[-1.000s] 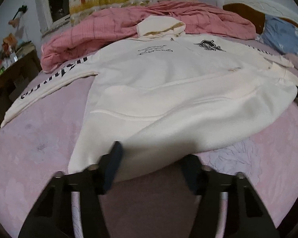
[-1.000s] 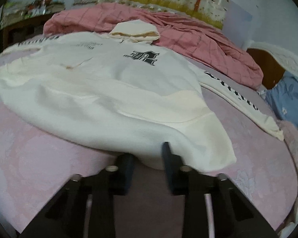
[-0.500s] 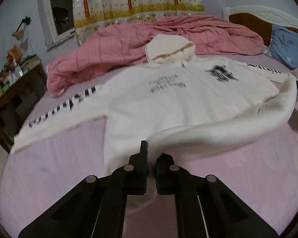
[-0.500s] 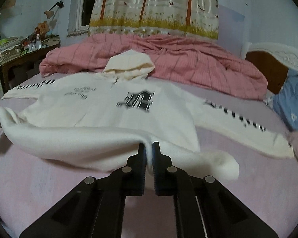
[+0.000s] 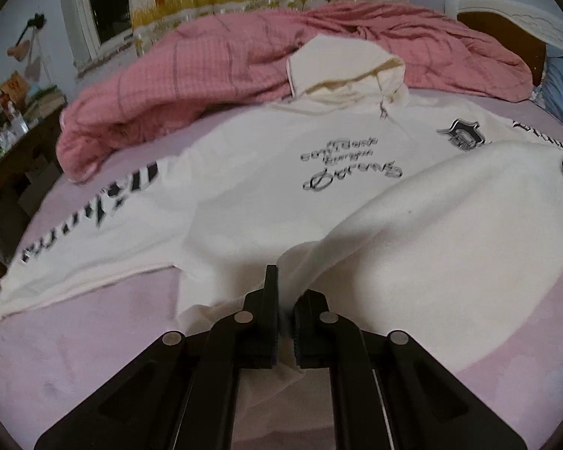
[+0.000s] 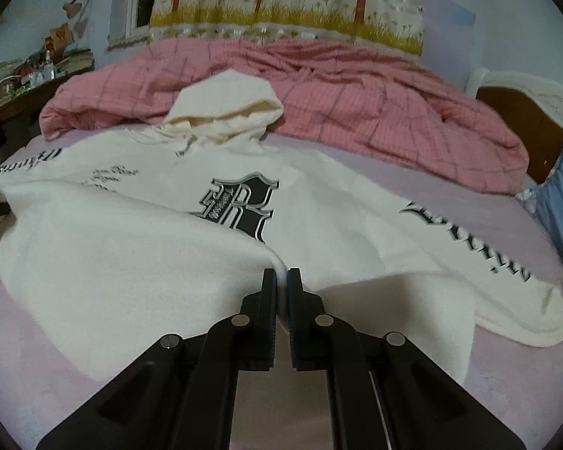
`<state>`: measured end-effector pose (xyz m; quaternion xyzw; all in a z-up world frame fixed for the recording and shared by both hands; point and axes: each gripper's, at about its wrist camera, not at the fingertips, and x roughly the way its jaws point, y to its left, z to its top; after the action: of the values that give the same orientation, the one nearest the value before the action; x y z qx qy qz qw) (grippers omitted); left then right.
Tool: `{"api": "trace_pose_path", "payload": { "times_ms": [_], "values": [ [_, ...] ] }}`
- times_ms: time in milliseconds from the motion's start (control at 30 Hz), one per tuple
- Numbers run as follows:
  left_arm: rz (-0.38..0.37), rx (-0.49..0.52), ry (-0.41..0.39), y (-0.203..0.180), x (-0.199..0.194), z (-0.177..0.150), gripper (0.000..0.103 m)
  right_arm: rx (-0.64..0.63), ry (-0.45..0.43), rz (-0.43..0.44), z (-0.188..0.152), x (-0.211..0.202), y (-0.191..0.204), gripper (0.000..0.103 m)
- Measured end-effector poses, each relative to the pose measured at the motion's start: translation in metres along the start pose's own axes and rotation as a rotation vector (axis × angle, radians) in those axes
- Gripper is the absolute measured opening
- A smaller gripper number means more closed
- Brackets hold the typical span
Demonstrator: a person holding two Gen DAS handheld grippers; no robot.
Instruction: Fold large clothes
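**Hem pinched at both corners over a pink bedsheet**

Bedroom with pale blue walls, a printed tree-and-grass curtain (image 6: 289, 11) at the back. Far left: dark wooden side table (image 5: 3, 157) cluttered with small items, too blurred to name. Beyond the sheet, a rumpled pink checked quilt (image 5: 214, 75) heaped along the far side. Far right: white headboard (image 6: 536, 93) and a blue floral pillow (image 6: 559, 217).

Spread front-up across the pink bedsheet (image 5: 75, 337): a cream zip hoodie (image 5: 266, 202), hood resting against the quilt. Left sleeve stretched out flat toward the left edge, black lettering along it. Script print on one chest panel, a black crest (image 6: 240, 202) on the other, another lettered sleeve trailing off to the right.

Bottom hem lifted off the sheet and carried up over the lower body, hanging as a slack fold between the two tools, partly covering the crest.

Left gripper (image 5: 286, 300): jaws closed narrow, cream fabric clamped between the pads at the hem's left corner. Right gripper (image 6: 282, 281): likewise closed tight on a pinch of hem at the right corner. Each tool's black tip probably just visible at the other camera's edge.
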<state>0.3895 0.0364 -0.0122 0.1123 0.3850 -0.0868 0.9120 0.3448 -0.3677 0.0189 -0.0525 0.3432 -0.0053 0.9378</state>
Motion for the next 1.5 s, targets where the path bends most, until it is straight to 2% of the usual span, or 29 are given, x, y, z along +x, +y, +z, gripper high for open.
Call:
{"api": "trace_pose_path", "payload": {
  "times_ms": [100, 200, 300, 367, 400, 433, 467, 500, 533, 567, 600, 667, 700, 800, 900, 933, 967, 1000, 1033, 1067, 1133, 1200, 1267, 1367, 1433, 1500],
  "values": [
    [-0.014, -0.007, 0.018, 0.001, 0.014, -0.005, 0.006, -0.002, 0.028, 0.004, -0.007, 0.022, 0.001, 0.006],
    [-0.014, -0.017, 0.022, 0.002, 0.015, -0.004, 0.007, -0.007, 0.015, 0.006, -0.011, 0.029, 0.003, 0.006],
    [-0.017, -0.039, -0.022, 0.005, 0.01, -0.007, 0.013, 0.029, -0.027, 0.028, -0.012, 0.02, -0.006, 0.007],
    [-0.029, -0.052, -0.056, 0.008, 0.005, -0.009, 0.021, 0.097, -0.054, 0.07, -0.014, 0.005, -0.024, 0.009],
    [-0.03, -0.06, -0.082, 0.01, -0.001, -0.01, 0.031, 0.115, -0.065, 0.083, -0.015, -0.001, -0.029, 0.015],
    [-0.022, -0.069, -0.109, 0.012, -0.008, -0.01, 0.051, 0.145, -0.088, 0.092, -0.017, -0.01, -0.04, 0.019],
    [-0.01, -0.078, -0.134, 0.014, -0.015, -0.01, 0.062, 0.166, -0.104, 0.089, -0.02, -0.017, -0.049, 0.027],
    [0.003, -0.094, -0.169, 0.018, -0.025, -0.011, 0.079, 0.199, -0.123, 0.07, -0.024, -0.025, -0.062, 0.033],
    [0.008, -0.113, -0.19, 0.022, -0.031, -0.013, 0.087, 0.217, -0.129, 0.06, -0.026, -0.029, -0.07, 0.034],
    [0.005, -0.145, -0.211, 0.029, -0.037, -0.015, 0.09, 0.236, -0.132, 0.055, -0.027, -0.031, -0.078, 0.038],
    [-0.008, -0.191, -0.22, 0.037, -0.041, -0.018, 0.093, 0.264, -0.132, 0.056, -0.03, -0.033, -0.086, 0.048],
    [-0.039, -0.298, -0.21, 0.055, -0.044, -0.027, 0.094, 0.321, -0.109, 0.086, -0.036, -0.029, -0.1, 0.06],
    [-0.051, -0.338, -0.203, 0.061, -0.043, -0.032, 0.094, 0.333, -0.092, 0.111, -0.038, -0.026, -0.102, 0.061],
    [-0.035, -0.355, -0.141, 0.07, -0.028, -0.038, 0.095, 0.33, -0.031, 0.168, -0.049, -0.016, -0.102, 0.062],
    [-0.027, -0.365, -0.042, 0.071, -0.005, -0.041, 0.094, 0.289, 0.009, 0.135, -0.055, -0.001, -0.095, 0.066],
    [-0.032, -0.365, -0.009, 0.071, 0.001, -0.042, 0.088, 0.304, 0.03, 0.134, -0.056, 0.005, -0.095, 0.062],
    [-0.053, -0.361, -0.001, 0.07, 0.004, -0.044, 0.074, 0.315, 0.032, 0.134, -0.057, 0.007, -0.096, 0.03],
    [-0.093, -0.354, -0.004, 0.069, 0.004, -0.045, 0.041, 0.33, 0.017, 0.14, -0.057, 0.007, -0.097, 0.018],
    [-0.111, -0.343, -0.018, 0.067, 0.001, -0.045, 0.02, 0.344, -0.022, 0.138, -0.056, 0.001, -0.099, 0.015],
    [-0.082, -0.33, -0.06, 0.064, -0.009, -0.044, 0.013, 0.341, -0.086, 0.119, -0.055, -0.009, -0.098, 0.013],
    [-0.07, -0.314, -0.139, 0.06, -0.029, -0.043, 0.011, 0.29, -0.193, 0.071, -0.048, -0.029, -0.092, 0.012],
    [-0.067, -0.356, -0.2, 0.063, -0.047, -0.044, 0.01, 0.249, -0.243, 0.023, -0.042, -0.042, -0.085, 0.012],
    [-0.072, -0.398, -0.213, 0.067, -0.054, -0.047, 0.01, 0.241, -0.26, -0.011, -0.035, -0.046, -0.08, 0.012],
    [-0.047, -0.406, -0.124, 0.071, -0.037, -0.048, 0.011, 0.23, -0.214, -0.032, -0.032, -0.036, -0.079, 0.012],
    [-0.034, -0.419, -0.043, 0.072, -0.016, -0.05, 0.013, 0.225, -0.132, -0.049, -0.034, -0.015, -0.079, 0.012],
    [-0.016, -0.413, -0.015, 0.073, -0.006, -0.05, 0.015, 0.226, -0.052, -0.055, -0.041, 0.005, -0.081, 0.012]
  ]
}}
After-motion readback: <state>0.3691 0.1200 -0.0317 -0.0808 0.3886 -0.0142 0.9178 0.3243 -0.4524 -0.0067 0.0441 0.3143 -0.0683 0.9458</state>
